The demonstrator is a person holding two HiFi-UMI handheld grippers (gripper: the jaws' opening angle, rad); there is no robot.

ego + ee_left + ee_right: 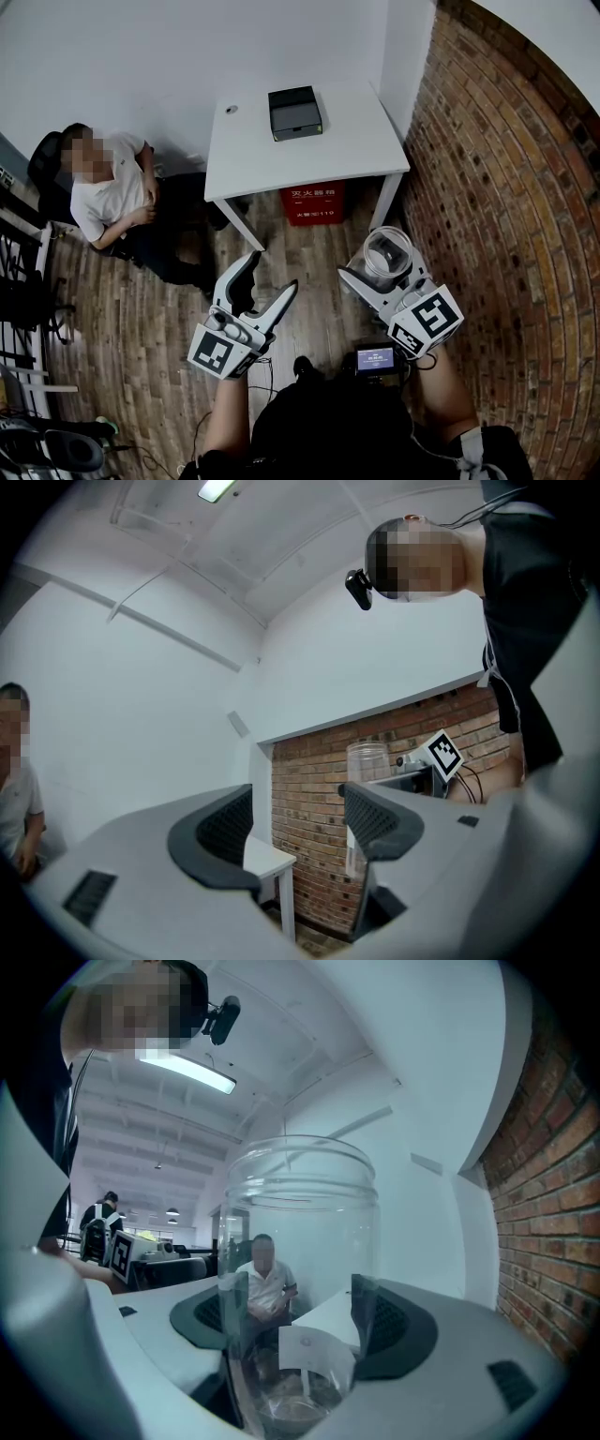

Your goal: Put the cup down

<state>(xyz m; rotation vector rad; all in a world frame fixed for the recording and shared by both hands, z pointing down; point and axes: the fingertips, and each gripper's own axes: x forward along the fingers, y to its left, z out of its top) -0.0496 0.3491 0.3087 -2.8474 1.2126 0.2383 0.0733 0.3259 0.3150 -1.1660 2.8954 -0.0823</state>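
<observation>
Cup (300,1269): clear, see-through and round-walled, shaped like a jar, standing upright with its open mouth up.
Cup rim: two or three raised bands ring the wall just under the mouth.
Cup wall: smooth and straight below the bands; the room and the seated person (108,187) show through it, bent by the curve.
Cup base: thick and glassy, with something pale and crumpled low inside. I cannot tell what it is.
Pale patch: a small whitish rectangle shows low on the near wall. I cannot tell whether it is a label or something seen through the cup.
Where the cup is: in the air over the wood floor (141,328), on the near side of the white table (309,150) and close to the brick wall (506,187). It touches neither the table nor the floor.
Right gripper (382,267): jaws spread wide, with the dark ribbed pads set against the cup's lower sides, one on each flank, carrying it.
Left gripper (273,272): jaws apart with nothing between them. Only the table corner and brick show through the gap. It is held beside the right gripper, apart from the cup.
Table top: a black box (296,112) sits near the far edge.
Under the table: a red box (313,202) stands on the floor.
</observation>
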